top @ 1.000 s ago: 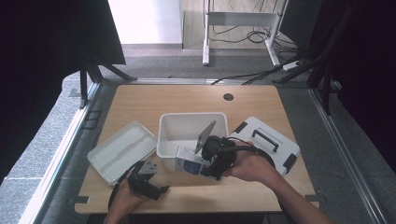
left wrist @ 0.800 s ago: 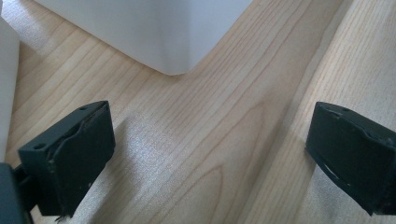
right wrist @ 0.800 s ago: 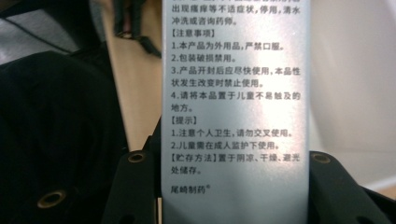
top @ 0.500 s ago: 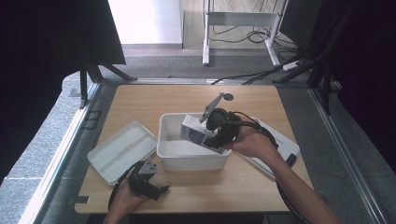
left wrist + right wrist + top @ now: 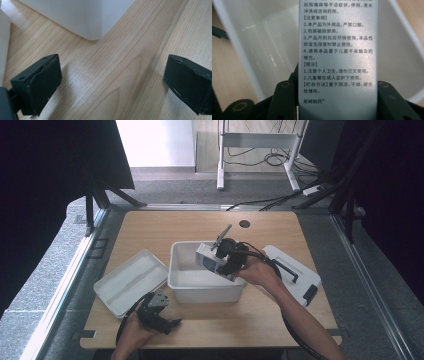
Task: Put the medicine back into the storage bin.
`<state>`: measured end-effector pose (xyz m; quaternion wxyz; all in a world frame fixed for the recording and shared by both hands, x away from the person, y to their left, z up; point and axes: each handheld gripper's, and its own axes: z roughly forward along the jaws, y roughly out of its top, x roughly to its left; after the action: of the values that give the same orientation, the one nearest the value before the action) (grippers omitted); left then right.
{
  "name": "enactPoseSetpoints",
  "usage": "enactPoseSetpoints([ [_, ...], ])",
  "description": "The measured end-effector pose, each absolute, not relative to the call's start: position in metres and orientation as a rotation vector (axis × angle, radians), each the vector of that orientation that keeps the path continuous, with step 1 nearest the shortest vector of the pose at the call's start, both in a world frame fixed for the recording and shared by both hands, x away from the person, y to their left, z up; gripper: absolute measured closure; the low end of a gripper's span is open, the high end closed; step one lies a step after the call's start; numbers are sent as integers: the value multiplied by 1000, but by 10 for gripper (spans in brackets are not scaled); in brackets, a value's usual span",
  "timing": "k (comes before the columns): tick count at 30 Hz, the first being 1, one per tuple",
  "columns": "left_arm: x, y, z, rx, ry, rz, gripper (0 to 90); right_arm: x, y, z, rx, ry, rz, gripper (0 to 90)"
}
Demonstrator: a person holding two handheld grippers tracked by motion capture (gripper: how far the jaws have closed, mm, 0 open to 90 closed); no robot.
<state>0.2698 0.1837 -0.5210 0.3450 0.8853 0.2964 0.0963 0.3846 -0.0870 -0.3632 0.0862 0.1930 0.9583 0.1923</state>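
Observation:
My right gripper (image 5: 219, 261) is shut on a silver-white carton (image 5: 206, 258) printed with Chinese text and holds it tilted over the right half of the open white bin (image 5: 200, 291). In the right gripper view the carton (image 5: 337, 50) stands upright between the black jaws of that gripper (image 5: 337, 100), with the bin's inside (image 5: 262, 45) behind it. My left gripper (image 5: 167, 321) rests on the table near the front edge, left of the bin. In its own view the left gripper (image 5: 112, 82) is wide open over bare wood, with the bin's corner (image 5: 82, 17) ahead.
A white lid (image 5: 130, 281) lies on the table left of the bin. A white case with a dark handle (image 5: 295, 272) lies to the bin's right. The wooden table (image 5: 165, 227) has a round cable hole (image 5: 244, 224) at the back.
The right gripper carried the carton from the bin's front wall up and away over the bin, then shifted slightly left and lower. The left gripper stayed put.

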Motion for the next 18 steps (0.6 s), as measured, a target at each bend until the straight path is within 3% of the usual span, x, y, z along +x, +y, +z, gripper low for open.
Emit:
enactPoseSetpoints([
  [11, 270, 184, -521, 2296, 770, 249, 16, 394, -80, -403, 614, 2886, 531, 556],
  [18, 270, 184, -521, 2296, 770, 249, 17, 395, -80, -406, 622, 2887, 516, 504],
])
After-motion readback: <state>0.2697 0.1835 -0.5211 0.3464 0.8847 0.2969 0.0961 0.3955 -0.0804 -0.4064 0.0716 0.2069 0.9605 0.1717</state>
